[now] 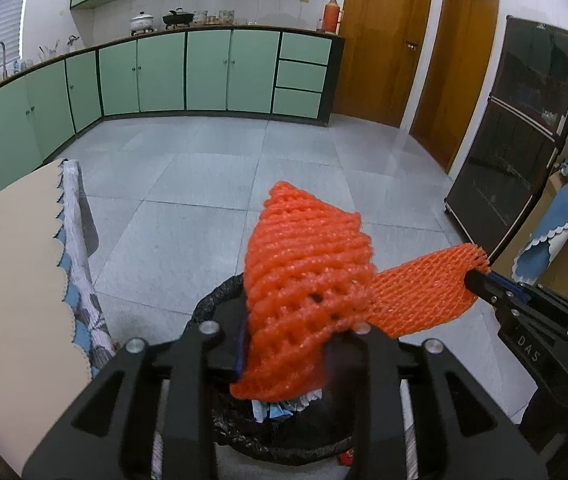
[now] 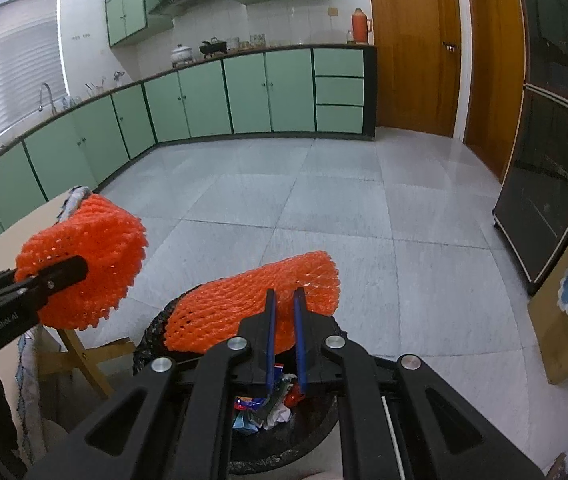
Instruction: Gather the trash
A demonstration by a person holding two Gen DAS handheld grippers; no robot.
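Two orange foam nets hang over a bin lined with a black bag [image 1: 212,304] [image 2: 152,332]. My left gripper [image 1: 296,332] [image 2: 72,272] is shut on the puffy net [image 1: 304,256] [image 2: 88,256], which fills the gap between its fingers. My right gripper [image 2: 284,300] [image 1: 470,276] is shut on the flatter net [image 2: 252,304] [image 1: 420,292], its blue pads pinching one edge. Both nets are close together above the bin's opening. Wrappers and crumpled paper [image 2: 264,408] [image 1: 276,408] lie inside the bin.
A table with a beige cover and a patterned cloth edge [image 1: 12,280] stands left of the bin, on wooden legs [image 2: 80,348]. A dark glass cabinet [image 1: 516,140] and a cardboard box under blue cloth [image 1: 564,220] stand at the right. Green kitchen cabinets [image 1: 164,72] line the far wall.
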